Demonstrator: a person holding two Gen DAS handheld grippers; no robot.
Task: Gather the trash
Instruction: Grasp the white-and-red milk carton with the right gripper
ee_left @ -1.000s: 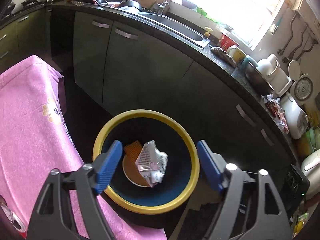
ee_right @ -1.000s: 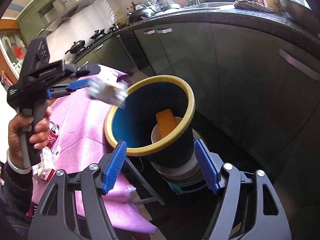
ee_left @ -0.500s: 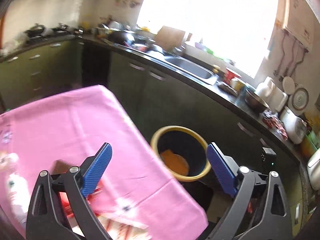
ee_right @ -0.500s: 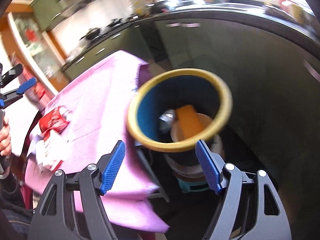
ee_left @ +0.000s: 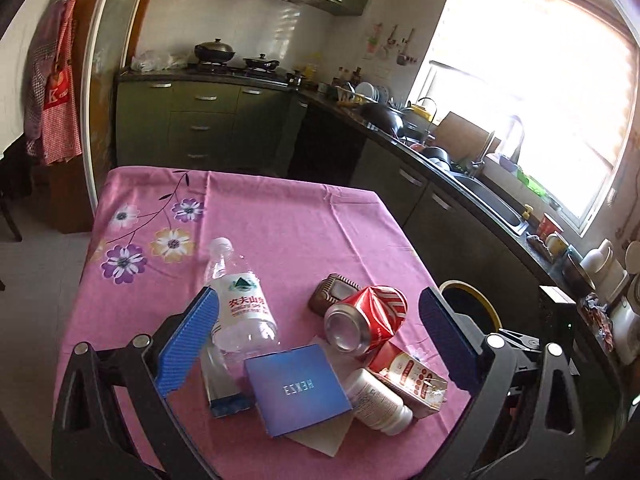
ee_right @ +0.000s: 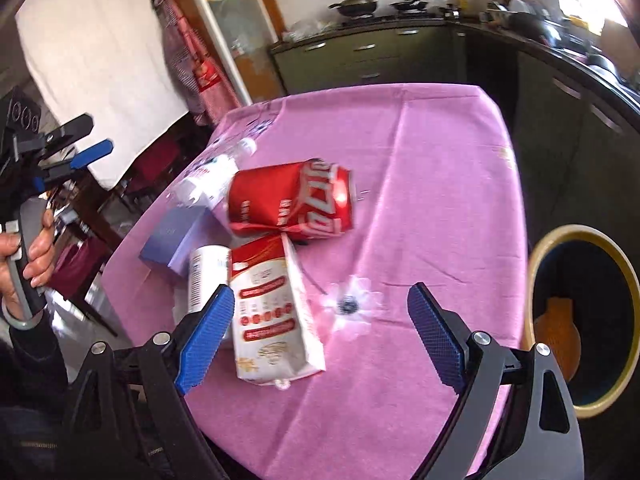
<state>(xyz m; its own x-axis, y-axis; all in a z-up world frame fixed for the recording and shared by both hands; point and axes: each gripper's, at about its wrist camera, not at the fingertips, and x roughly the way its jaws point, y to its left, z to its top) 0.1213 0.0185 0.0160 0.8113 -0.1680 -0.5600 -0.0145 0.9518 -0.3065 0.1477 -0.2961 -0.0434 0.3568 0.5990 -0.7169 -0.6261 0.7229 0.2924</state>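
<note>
Trash: a heap near the front of the pink flowered tablecloth [ee_left: 280, 220] — crushed red drinks can [ee_left: 366, 322], clear plastic water bottle [ee_left: 240, 304] lying on its side, flat blue cardboard box [ee_left: 298, 390], small white pill bottle [ee_left: 378, 400], red-and-white paper carton [ee_right: 272, 312], brown ribbed wrapper [ee_left: 330, 294]
Bin: yellow-rimmed dark round bin [ee_right: 584, 324] just off the table's right edge, an orange sheet lying in it
What changed: a second ago both cameras looked down into the bin, where a crumpled white wrapper lay; now both look back at the table, so that piece is delivered and the next pick is starting
Left gripper [ee_left: 316, 340]: empty, blue pads spread wide, hovering above the heap with bottle, box and can between them
Right gripper [ee_right: 320, 336]: empty, pads wide apart, low over the table with the carton by its left pad
Progress: one item binned as far as can be seen, six at least left on the cloth
Next, likely: close on the nearest piece; the can may roll, the flat box is awkward to pinch
</note>
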